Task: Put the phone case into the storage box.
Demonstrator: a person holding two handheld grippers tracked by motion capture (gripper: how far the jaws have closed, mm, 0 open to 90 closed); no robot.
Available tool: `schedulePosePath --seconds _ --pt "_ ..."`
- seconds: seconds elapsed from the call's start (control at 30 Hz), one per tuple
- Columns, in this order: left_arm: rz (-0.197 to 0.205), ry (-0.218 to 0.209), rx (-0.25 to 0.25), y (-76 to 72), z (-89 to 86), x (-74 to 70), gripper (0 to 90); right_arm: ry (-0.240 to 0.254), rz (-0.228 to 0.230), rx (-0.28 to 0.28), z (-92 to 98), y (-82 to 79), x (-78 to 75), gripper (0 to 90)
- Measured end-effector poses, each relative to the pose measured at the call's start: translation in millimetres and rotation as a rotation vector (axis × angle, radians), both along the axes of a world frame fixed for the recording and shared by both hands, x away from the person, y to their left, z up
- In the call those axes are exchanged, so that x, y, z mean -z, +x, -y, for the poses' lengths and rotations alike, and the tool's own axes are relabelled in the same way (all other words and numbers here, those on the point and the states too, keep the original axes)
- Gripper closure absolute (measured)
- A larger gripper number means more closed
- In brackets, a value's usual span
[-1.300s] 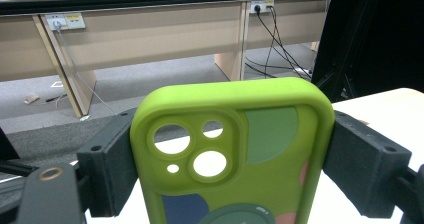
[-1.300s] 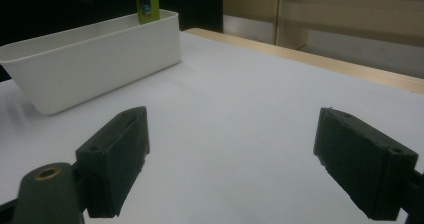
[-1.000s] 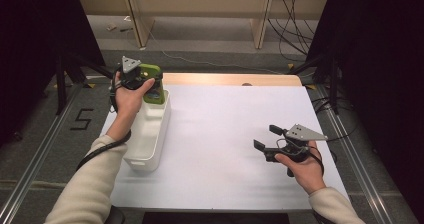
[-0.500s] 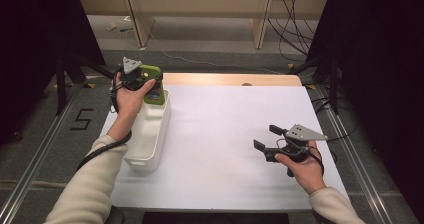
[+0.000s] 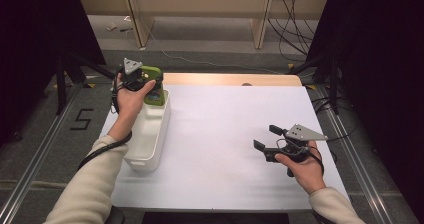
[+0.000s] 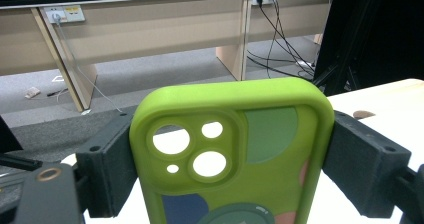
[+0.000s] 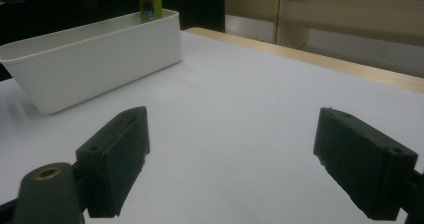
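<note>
squarely in left gripper [image 6: 230, 171]: lime-green phone case [image 6: 235, 159], camera cutouts

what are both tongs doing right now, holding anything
Left tongs: closed on the green phone case, above the white bin.
Right tongs: open, empty.

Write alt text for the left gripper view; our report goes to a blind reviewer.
A green phone case, camera cut-outs toward the top and coloured shapes on its back, stands upright, clamped by its two side edges between the left gripper's black fingers. Behind it lie grey floor, wooden furniture and cables, with a strip of white table at right.
</note>
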State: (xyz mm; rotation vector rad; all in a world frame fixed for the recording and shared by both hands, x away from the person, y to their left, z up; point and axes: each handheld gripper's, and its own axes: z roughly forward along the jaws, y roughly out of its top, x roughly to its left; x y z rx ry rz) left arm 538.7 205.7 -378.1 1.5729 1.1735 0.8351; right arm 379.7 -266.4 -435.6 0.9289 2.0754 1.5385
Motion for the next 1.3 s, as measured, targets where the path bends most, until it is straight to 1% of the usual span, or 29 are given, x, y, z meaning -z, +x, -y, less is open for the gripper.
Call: schedulePosePath --seconds 0.6,1.3 --pt "-0.023 0.011 -0.004 2.7 -0.7 7.5 15.5 0.000 -0.003 -0.002 0.0 0.3 0.2 15.8" --pt "-0.030 0.019 -0.002 5.1 0.3 11.3 15.4 0.000 -0.003 -0.001 0.0 0.0 0.1 15.8"
